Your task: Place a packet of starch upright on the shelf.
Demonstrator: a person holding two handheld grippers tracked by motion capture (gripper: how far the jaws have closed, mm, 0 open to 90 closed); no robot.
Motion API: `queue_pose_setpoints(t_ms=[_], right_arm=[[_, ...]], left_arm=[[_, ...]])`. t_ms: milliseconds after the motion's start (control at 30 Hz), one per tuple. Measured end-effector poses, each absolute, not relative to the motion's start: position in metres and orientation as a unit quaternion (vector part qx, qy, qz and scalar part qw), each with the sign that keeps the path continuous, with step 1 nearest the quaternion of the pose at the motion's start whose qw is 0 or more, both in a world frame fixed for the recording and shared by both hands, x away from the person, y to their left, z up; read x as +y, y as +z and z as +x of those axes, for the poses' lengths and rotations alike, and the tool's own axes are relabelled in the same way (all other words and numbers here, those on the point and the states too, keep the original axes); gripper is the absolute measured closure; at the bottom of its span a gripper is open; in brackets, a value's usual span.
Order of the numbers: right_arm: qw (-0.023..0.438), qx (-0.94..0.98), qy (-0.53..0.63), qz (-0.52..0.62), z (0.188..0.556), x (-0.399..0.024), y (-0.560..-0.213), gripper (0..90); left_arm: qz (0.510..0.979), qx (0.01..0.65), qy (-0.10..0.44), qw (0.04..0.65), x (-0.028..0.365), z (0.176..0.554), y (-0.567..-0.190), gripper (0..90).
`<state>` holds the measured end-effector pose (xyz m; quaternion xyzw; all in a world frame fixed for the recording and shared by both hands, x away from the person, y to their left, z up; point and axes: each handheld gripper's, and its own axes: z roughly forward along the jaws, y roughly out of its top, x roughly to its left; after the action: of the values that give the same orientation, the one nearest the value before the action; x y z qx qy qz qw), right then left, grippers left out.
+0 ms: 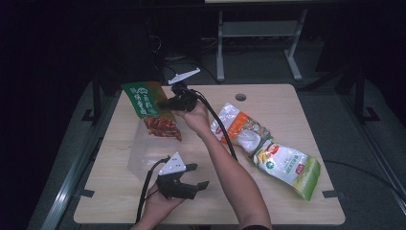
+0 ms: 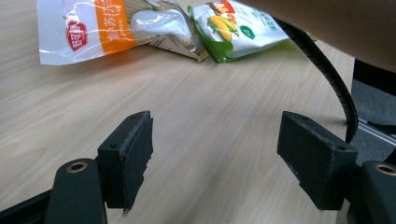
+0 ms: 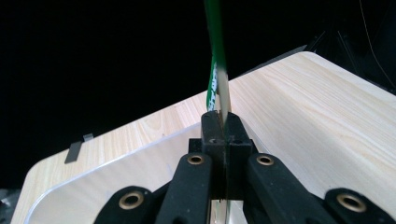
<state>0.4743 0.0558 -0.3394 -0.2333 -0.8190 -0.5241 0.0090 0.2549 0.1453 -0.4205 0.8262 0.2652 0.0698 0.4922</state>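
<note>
A green snack bag [image 1: 142, 101] with a red picture on its lower part hangs over a clear plastic box [image 1: 141, 154] at the table's left. My right gripper [image 1: 166, 103] is shut on the bag's right edge. In the right gripper view the two jaws [image 3: 223, 127] are pressed together on the thin green bag [image 3: 216, 70], seen edge-on, with the clear box rim [image 3: 116, 156] below. My left gripper [image 1: 198, 176] rests near the table's front edge with its jaws wide apart. In the left gripper view nothing lies between its jaws [image 2: 215, 154], just bare table.
An orange and white bag [image 1: 238, 125] [image 2: 88, 28] and a green and white bag [image 1: 288, 166] [image 2: 240, 25] lie on the right half of the wooden table [image 1: 287, 103]. The right gripper's black cable [image 2: 329, 74] trails along the forearm. Dark floor surrounds the table.
</note>
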Motion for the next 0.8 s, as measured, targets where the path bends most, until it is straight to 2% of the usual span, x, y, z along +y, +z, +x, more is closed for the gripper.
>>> queue_pose_setpoints(t_ms=[300,500,633,700,800], right_arm=[[0.006,-0.815,-0.526,-0.243,0.479,0.046,-0.359,89.5],[-0.019,-0.825,-0.509,-0.243,0.48,0.039,-0.365,89.4],[-0.018,-0.826,-0.507,-0.246,0.482,0.036,-0.366,89.0],[-0.018,-0.828,-0.502,-0.248,0.483,0.035,-0.365,86.2],[-0.016,-0.83,-0.496,-0.256,0.484,0.032,-0.363,75.1]], left_arm=[[0.828,0.265,0.07,0.49,0.145,0.255,-0.42,26.3],[0.828,0.266,0.07,0.489,0.145,0.256,-0.421,26.3],[0.828,0.266,0.07,0.489,0.145,0.256,-0.421,26.3],[0.827,0.266,0.07,0.49,0.145,0.256,-0.421,26.3],[0.828,0.266,0.071,0.489,0.145,0.257,-0.421,26.3]])
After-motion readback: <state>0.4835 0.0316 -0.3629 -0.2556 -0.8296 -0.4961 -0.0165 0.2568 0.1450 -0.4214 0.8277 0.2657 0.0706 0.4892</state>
